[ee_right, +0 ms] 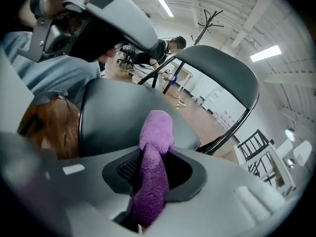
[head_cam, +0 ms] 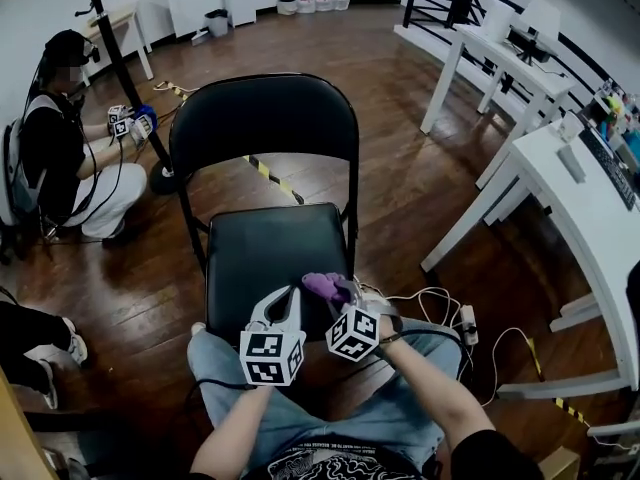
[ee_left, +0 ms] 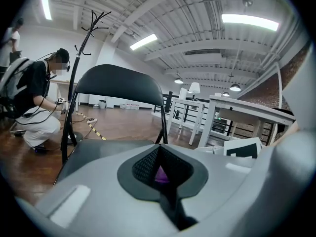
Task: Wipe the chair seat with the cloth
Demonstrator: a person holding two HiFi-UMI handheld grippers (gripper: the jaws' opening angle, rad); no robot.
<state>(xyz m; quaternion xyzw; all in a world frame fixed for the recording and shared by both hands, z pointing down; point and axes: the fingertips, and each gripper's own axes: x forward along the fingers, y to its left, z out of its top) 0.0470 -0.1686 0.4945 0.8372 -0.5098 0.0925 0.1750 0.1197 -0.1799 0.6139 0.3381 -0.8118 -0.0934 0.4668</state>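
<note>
I read the right gripper [ee_right: 151,168] as clenched on the cloth [ee_right: 156,132]. The right gripper view shows its two jaws pressed against a single purple cloth that runs up through the hollow between the dark pads. The left gripper [ee_left: 159,153] has its jaws brought together at the tips. Its own view shows only a small purple sliver in the hollow behind them, and I cannot tell whether that sliver touches the pads. I count two grippers, each with one marker cube: the left cube [head_cam: 272,356] and the right cube [head_cam: 352,334] sit side by side, just above the operator's lap. In the head view the left gripper [head_cam: 288,303] and the right gripper [head_cam: 338,292] both point toward the same spot, with the cloth [head_cam: 321,286] between their tips. There is one cloth. It is purple with a fuzzy terry-like pile, bunched into a thick roll with a rounded free end protruding past the right jaws. It lies over the front right part of the chair seat [head_cam: 262,253]; I cannot confirm contact with the surface. There is one chair, a black folding type with a smooth dark seat and a curved backrest [head_cam: 265,116], standing on a brown wooden floor [head_cam: 400,178]. Further out are one crouching person [head_cam: 58,158] at the left, one black coat stand [head_cam: 118,53] beside that person, and two white tables [head_cam: 585,203] at the right.
</note>
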